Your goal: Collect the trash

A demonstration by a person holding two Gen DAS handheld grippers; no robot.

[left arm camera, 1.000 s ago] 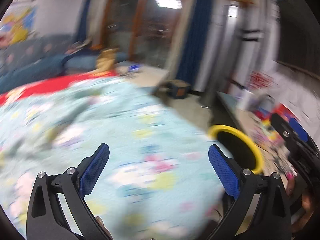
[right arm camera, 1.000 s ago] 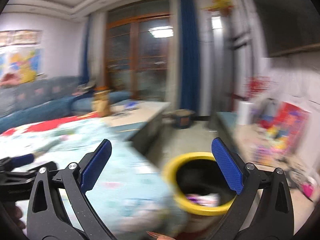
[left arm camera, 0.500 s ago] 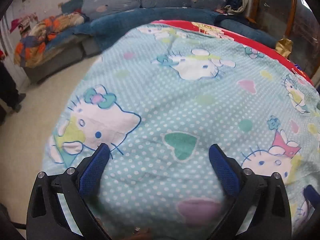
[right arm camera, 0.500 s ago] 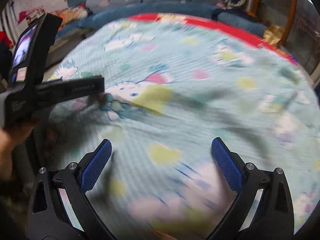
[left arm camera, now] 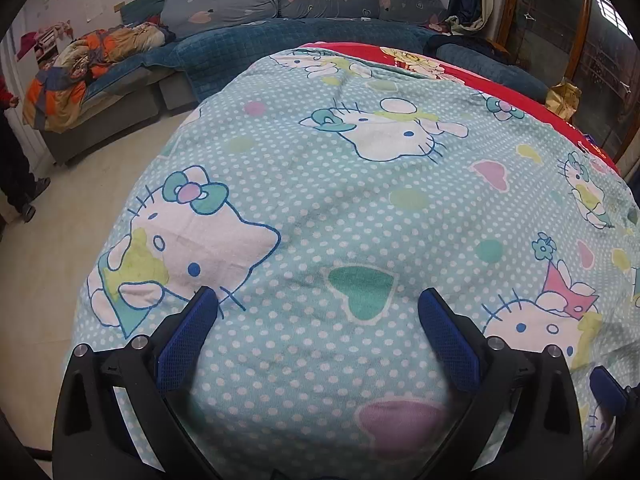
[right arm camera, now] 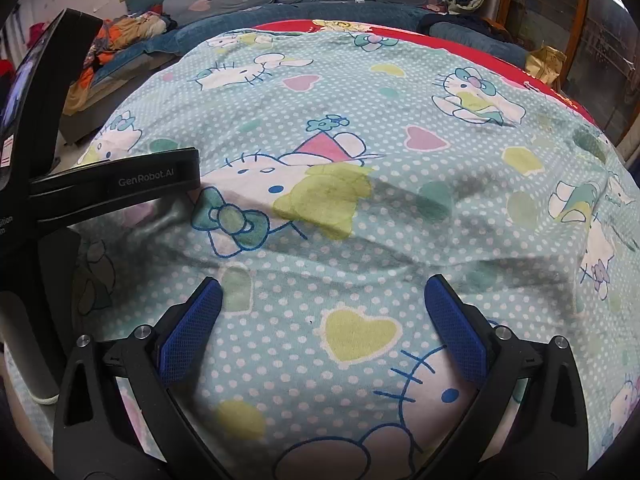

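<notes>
We hold both tools over the patterned sheet (left arm camera: 360, 208) and neither has anything in it. Our left hand-held gripper (left arm camera: 318, 312) hovers with its blue pads spread wide, only cloth between them. Our right hand-held gripper (right arm camera: 322, 304) is the same, jaws well apart, nothing clamped. In the right wrist view the left tool's body crosses the left side of the frame.

Where's the trash? We can't find any. No scrap, wrapper or bin shows on the sheet in either view, so the task's thing is out of sight, and we judge this step to be a search.

To do it well, we'd sweep both cameras slowly across the cloth, keep the jaws spread, and check the folds and shadowed creases near the middle of the right view, where something small could hide.

Now the edges. The sheet falls away on the left to bare floor (left arm camera: 80, 184), and a red cover (left arm camera: 500, 92) borders its far right side. A blue sofa (left arm camera: 260, 44) wraps round the far end, with a heap of bedding (left arm camera: 80, 64) at its left and a gold bag (left arm camera: 564, 98) at the right. A person stands at the far left edge. Open room lies straight ahead.
</notes>
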